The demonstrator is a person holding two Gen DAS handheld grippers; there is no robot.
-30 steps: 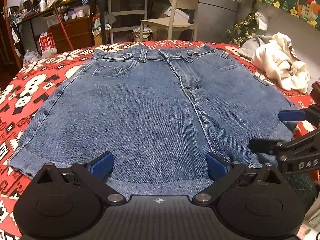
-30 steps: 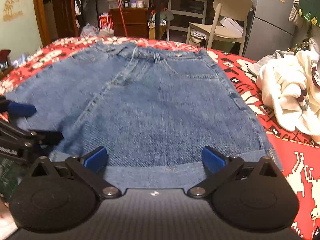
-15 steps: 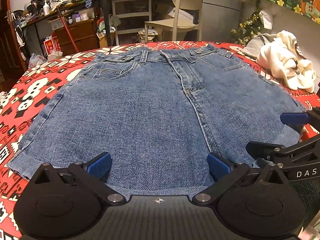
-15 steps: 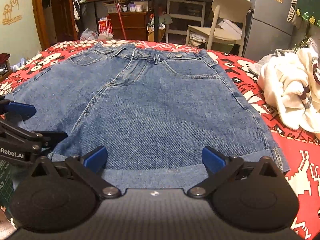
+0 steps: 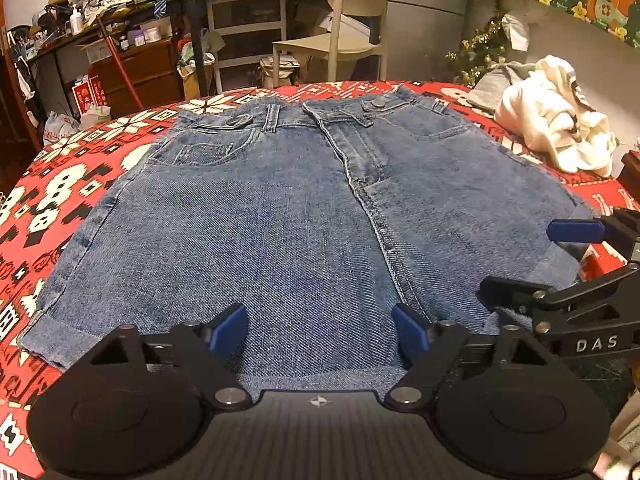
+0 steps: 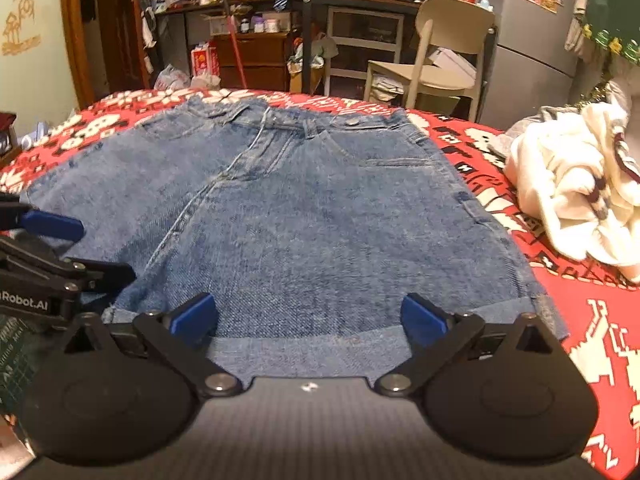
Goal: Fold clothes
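Left wrist: jaws closing over denim shorts (image 5: 280, 220).

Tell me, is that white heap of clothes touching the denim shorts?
Apart. In the right wrist view, a strip of red patterned blanket shows between the white clothes and the side edge of the denim shorts.

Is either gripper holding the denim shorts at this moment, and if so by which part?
Neither. The left gripper and right gripper are closing over the near hem of the denim shorts, one at each leg; the pads are not yet pressed on the cloth.
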